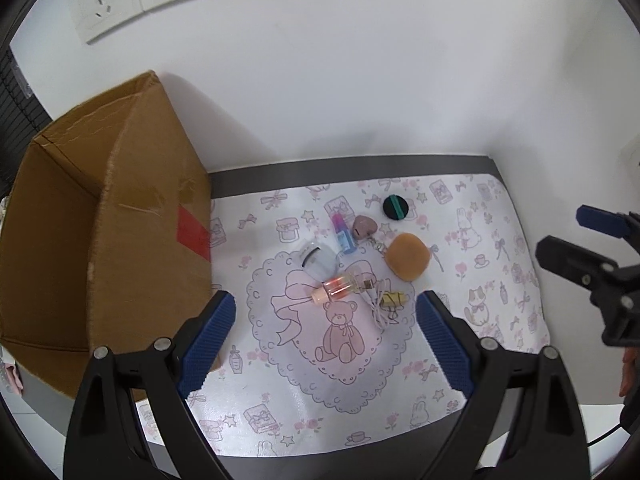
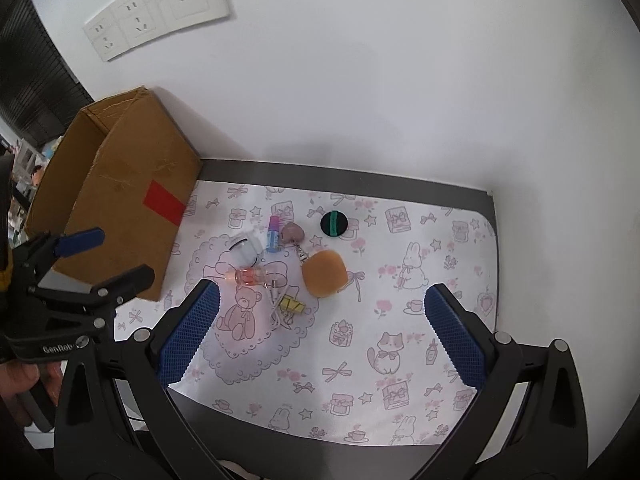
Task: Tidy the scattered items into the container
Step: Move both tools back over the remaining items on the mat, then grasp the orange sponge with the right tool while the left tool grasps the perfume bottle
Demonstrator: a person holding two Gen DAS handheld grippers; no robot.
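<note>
The cardboard box (image 1: pixel 120 216) at the tabletop's left edge is showing matt brown paper board, scuffed and creased, with a glossy red tape patch (image 1: pixel 194 236), while the printed mat (image 2: pixel 400 352) covering the dark matt tabletop (image 2: pixel 360 176) is looking smooth with a faint sheen. Near the mat's middle, the small clear bottle (image 1: pixel 338 286) is glinting like glass or hard plastic, and the tan sponge (image 1: pixel 408 257) is looking soft, matt and finely porous. The gripper fingers (image 1: pixel 208 338) are wearing rough, knurled blue pads on matt black plastic.
</note>
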